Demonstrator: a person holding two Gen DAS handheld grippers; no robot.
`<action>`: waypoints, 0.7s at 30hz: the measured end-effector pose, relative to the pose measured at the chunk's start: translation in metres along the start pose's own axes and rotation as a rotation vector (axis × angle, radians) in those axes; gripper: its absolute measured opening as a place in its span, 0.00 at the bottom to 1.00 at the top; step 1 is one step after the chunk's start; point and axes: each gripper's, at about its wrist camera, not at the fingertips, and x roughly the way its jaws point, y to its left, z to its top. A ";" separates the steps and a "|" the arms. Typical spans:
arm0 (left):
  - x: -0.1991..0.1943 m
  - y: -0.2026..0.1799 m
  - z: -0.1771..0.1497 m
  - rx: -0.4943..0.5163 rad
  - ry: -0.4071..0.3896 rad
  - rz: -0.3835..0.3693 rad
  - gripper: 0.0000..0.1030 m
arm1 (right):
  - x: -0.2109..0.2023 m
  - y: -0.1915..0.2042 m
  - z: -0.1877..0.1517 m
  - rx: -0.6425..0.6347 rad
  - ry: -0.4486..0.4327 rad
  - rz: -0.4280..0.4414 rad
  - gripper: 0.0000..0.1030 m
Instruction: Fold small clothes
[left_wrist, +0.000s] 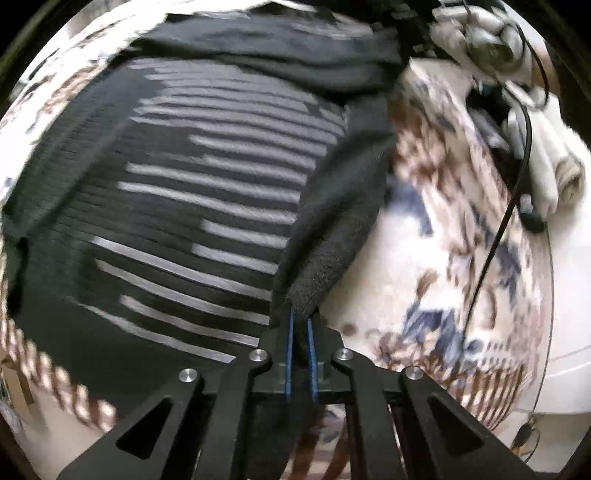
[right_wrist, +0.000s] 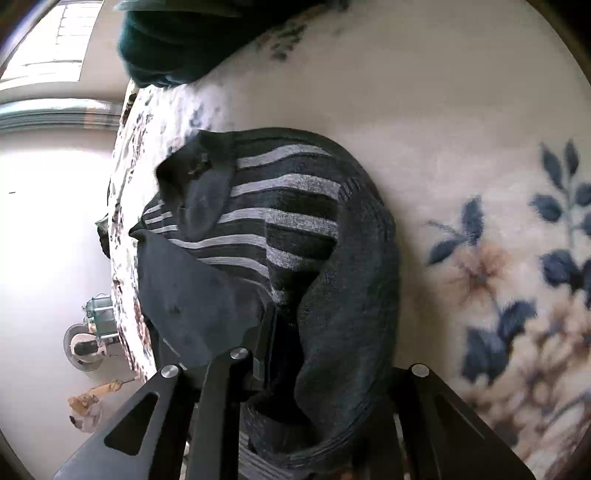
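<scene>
On the floral blanket (right_wrist: 461, 122), your left gripper (left_wrist: 300, 328) and right gripper (right_wrist: 291, 354) are both clenching the striped garment (left_wrist: 207, 206), at its 5 o'clock edge; folding is barely beginning.

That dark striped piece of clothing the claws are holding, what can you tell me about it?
The striped garment is a small dark knit, black to charcoal with pale grey horizontal stripes and plain dark edging. It looks soft and fuzzy. It lies rumpled on a floral cloth, partly lifted. The left claw is shut on a dark edge; the right claw pinches another bunched edge, which drapes over its fingers.
</scene>
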 end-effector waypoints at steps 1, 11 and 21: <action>-0.010 0.006 0.003 -0.020 -0.015 -0.004 0.04 | -0.004 0.009 0.000 -0.012 0.003 -0.014 0.17; -0.094 0.108 0.041 -0.239 -0.153 -0.048 0.04 | -0.010 0.166 0.008 -0.082 0.009 -0.107 0.15; -0.072 0.280 0.049 -0.428 -0.107 -0.050 0.04 | 0.133 0.340 0.013 -0.210 0.039 -0.243 0.08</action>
